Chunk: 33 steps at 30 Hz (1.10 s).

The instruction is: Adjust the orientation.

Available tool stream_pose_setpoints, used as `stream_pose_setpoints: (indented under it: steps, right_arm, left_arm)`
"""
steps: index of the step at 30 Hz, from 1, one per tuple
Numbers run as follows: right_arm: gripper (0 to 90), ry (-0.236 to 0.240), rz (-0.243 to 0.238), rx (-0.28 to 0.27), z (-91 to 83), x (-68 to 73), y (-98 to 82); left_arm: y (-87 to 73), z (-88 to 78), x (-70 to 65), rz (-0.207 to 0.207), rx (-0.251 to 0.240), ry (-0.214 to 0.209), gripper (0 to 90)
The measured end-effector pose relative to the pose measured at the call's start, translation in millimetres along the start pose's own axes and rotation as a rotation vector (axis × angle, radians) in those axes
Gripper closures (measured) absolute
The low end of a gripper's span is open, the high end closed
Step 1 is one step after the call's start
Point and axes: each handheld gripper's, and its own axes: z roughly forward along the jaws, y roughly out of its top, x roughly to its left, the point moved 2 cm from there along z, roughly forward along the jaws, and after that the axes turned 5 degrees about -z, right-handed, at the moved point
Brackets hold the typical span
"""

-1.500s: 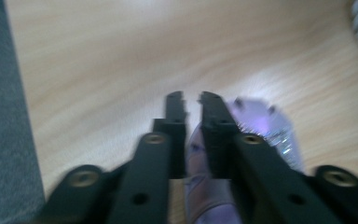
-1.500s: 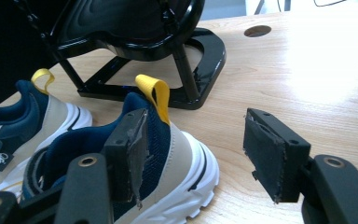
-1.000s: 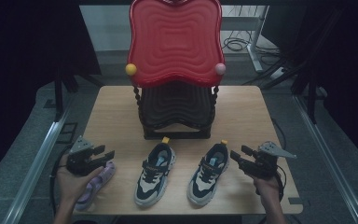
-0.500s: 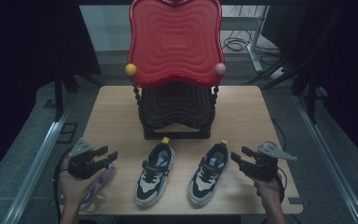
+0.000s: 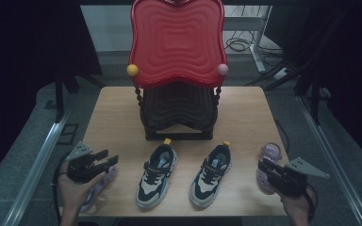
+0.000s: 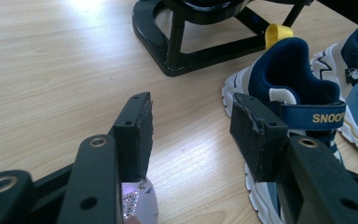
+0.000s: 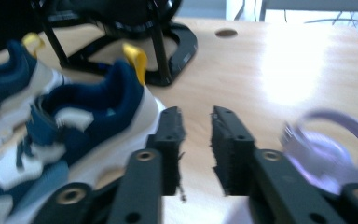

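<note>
Two navy-and-white sneakers with yellow heel tabs stand side by side at the table's front, the left sneaker [image 5: 156,174] and the right sneaker [image 5: 210,174]. My left gripper [image 5: 109,157] hovers over a purple sandal [image 5: 96,188] at the front left. Its jaws have just been opening a little and hold nothing [image 6: 191,107]; the sandal [image 6: 137,205] lies beneath the left jaw. My right gripper [image 5: 264,165] sits at the front right beside a second purple sandal [image 5: 271,153]. Its jaws have just been closing to a narrow gap with nothing between them [image 7: 196,116]; the sandal [image 7: 326,144] lies to their right.
A tall stand with a wavy red top [image 5: 176,42] and a black frame [image 5: 179,113] occupies the middle back of the wooden table [image 5: 245,113]. Bare wood lies on both sides of it. Metal rails run along the floor beside the table.
My right gripper has drawn back toward the front right corner, and the purple sandal shows beside it. Its jaws are much narrower. The left hand has stayed in place.
</note>
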Motion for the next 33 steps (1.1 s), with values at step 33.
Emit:
stream_pose_setpoints:
  steps: [33]
  right_arm:
    - [89.4,-0.162,0.059,0.205,-18.1,-56.5,-55.4]
  left_arm:
    - [-2.0,10.5,-23.3,0.016,0.077,-0.069,46.6]
